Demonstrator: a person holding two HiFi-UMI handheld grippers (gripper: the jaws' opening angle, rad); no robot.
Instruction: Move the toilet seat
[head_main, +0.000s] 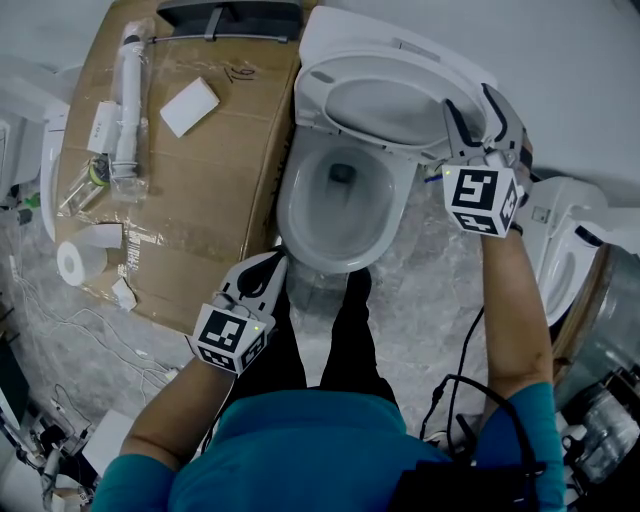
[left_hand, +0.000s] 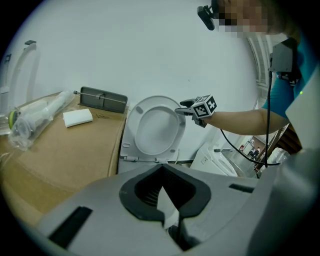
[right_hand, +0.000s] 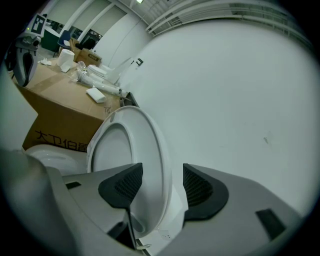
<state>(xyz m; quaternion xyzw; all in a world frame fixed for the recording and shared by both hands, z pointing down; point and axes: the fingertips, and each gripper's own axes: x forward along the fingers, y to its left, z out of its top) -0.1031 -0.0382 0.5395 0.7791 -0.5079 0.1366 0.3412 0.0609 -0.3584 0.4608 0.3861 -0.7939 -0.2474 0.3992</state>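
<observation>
The white toilet seat stands raised, leaning back toward the wall above the open bowl. My right gripper is at the seat's right rim, open, one jaw on each side of the edge. In the right gripper view the seat's rim runs between the two pads of my right gripper with a gap on the right side. My left gripper hangs low by the bowl's front, shut and empty. The left gripper view looks past my left gripper to the raised seat and my right gripper.
A large cardboard box stands left of the toilet, carrying a bagged drain pipe, a small white box and a roll. Another toilet stands at the right. Cables trail over the floor. The person's legs are in front of the bowl.
</observation>
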